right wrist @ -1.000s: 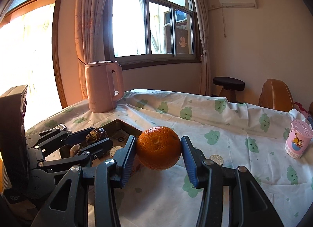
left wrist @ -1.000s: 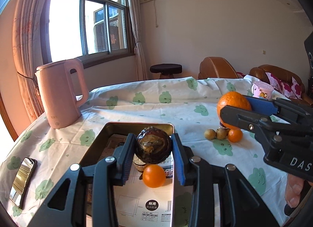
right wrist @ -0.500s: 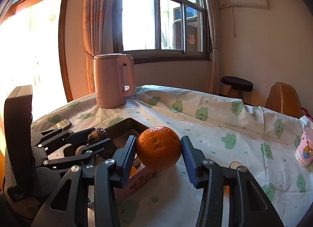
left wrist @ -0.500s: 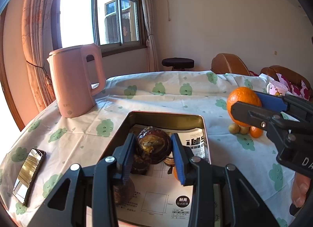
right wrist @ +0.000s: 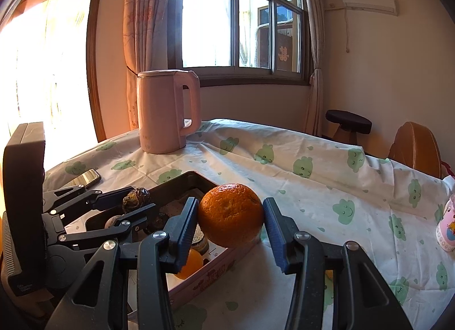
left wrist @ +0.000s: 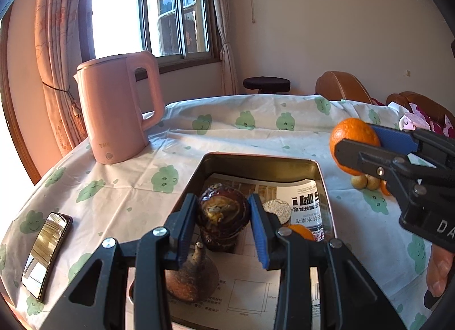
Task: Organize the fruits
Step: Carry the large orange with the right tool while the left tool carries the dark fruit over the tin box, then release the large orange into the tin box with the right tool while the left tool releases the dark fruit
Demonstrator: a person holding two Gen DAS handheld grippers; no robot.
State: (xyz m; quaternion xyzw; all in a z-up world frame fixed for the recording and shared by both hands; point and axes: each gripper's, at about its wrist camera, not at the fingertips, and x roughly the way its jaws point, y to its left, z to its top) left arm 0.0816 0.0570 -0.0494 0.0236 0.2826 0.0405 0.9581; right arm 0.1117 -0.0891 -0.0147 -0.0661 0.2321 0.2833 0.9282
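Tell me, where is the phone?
In the left wrist view the phone lies on the tablecloth at the left edge, left of the tin, below the kettle.

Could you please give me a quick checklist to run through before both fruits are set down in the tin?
1. Left gripper grip on the dark wrinkled fruit: pads press both sides. Ok.
2. Right gripper grip on the large orange: held between both pads. Ok.
3. Dark fruit over the tin: ok.
4. Large orange over the tin: it sits near the tin's corner; whether inside the rim, cannot tell.
5. Free floor space in the tin: paper lining shows bare patches beside the small orange and brown bulb. Ok.
6. Clearance between the two grippers: apart in both views. Ok.
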